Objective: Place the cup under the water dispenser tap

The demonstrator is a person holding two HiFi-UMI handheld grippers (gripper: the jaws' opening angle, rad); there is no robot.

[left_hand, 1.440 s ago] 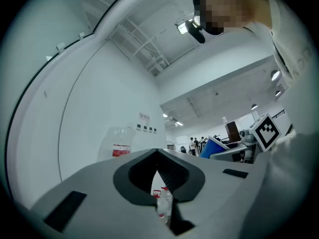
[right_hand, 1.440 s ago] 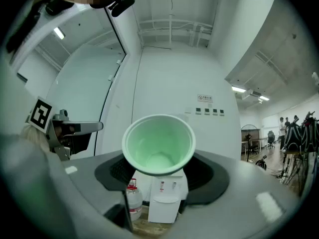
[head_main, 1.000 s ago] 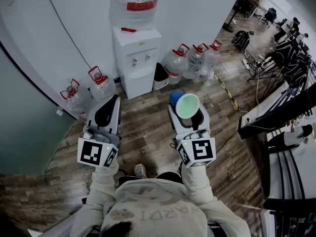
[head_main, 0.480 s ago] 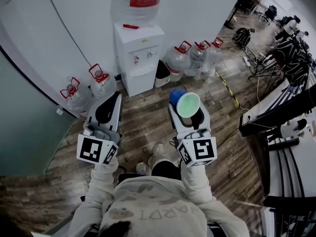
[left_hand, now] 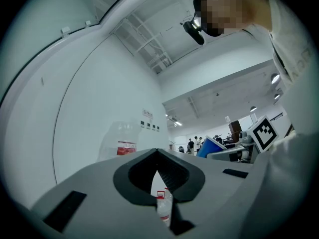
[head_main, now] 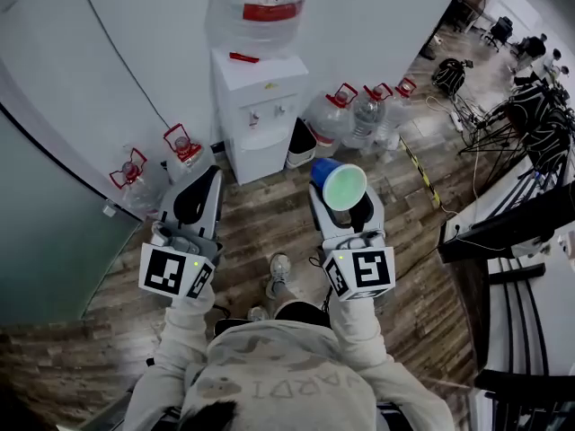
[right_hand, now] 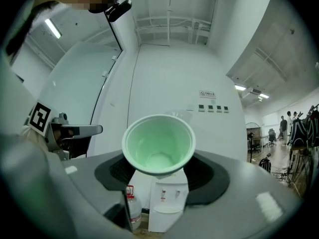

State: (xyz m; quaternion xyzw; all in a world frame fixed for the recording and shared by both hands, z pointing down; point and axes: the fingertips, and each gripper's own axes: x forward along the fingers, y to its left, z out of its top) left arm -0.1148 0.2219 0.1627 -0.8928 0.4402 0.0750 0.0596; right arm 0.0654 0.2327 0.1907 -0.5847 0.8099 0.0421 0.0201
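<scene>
**Approach to the dispenser, seen from the head and along each claw.** Nearest the person, the right claw [head_main: 343, 205] stands wide and is closed on the cup [head_main: 340, 185], its pads bearing on the blue outer wall. In that claw's own view the cup [right_hand: 158, 146] shows its pale green inside, so the mouth faces back toward the holder and the base leads. This grip seems suited to carrying an empty cup, but the cup would probably have to be turned upright before it could stand beneath a tap.

The left claw [head_main: 208, 180] is carried alongside, well apart from the cup. Its jaws meet at the tips with nothing between them. It appears to be held there simply to keep out of the way.

Below both claws lies the wooden floor [head_main: 269, 227]; no worktop is involved. Farther on, the water dispenser [head_main: 259, 124] stands against the wall, with its two taps [head_main: 267, 113] set above a recess. A large bottle [head_main: 260, 7] sits inverted on top to feed them. Spare bottles [head_main: 180, 149] rest on the floor at either side. The cup is well short of the taps, so the placing is not yet done.
</scene>
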